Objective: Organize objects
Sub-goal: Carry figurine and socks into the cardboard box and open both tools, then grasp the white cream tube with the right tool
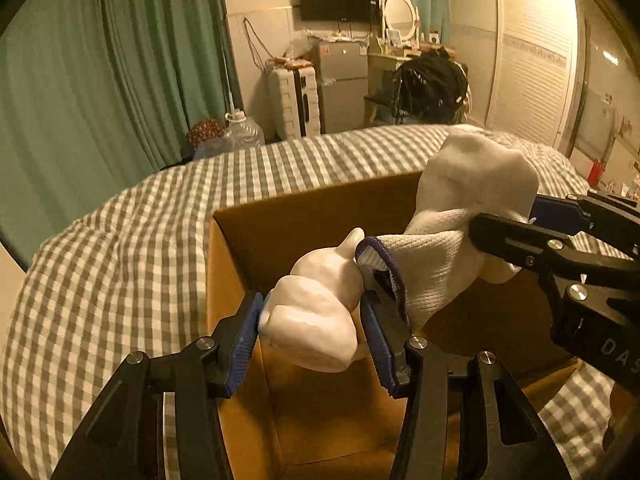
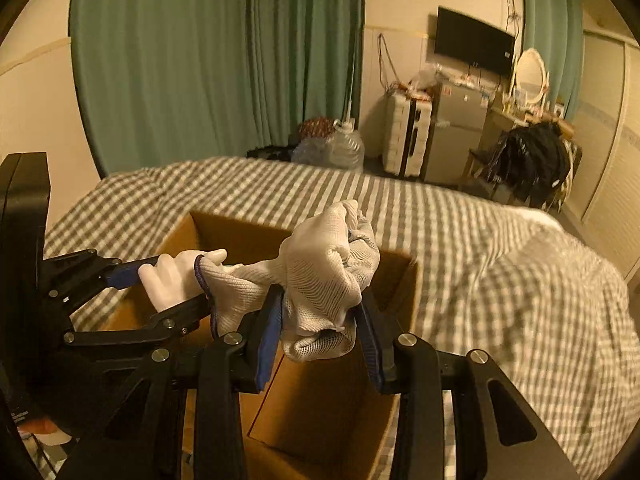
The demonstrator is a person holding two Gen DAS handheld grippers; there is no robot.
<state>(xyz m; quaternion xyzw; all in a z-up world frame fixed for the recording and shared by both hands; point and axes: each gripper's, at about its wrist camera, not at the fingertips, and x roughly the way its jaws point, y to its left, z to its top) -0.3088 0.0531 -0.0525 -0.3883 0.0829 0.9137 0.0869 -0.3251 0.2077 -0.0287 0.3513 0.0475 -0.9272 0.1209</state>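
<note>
Checked bedspread (image 1: 120, 240); cardboard box (image 1: 304, 216); L gripper (image 1: 310, 320) clamps glossy figurine (image 1: 316, 312), R gripper (image 2: 320, 320) knit glove (image 2: 324, 272).

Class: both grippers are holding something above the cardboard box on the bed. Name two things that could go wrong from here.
1. The glove cuff drapes against the white figurine in the left gripper; pulling apart might snag and tug it loose.
2. The right gripper holds the glove near the box wall, so it may drop onto the bed.
</note>
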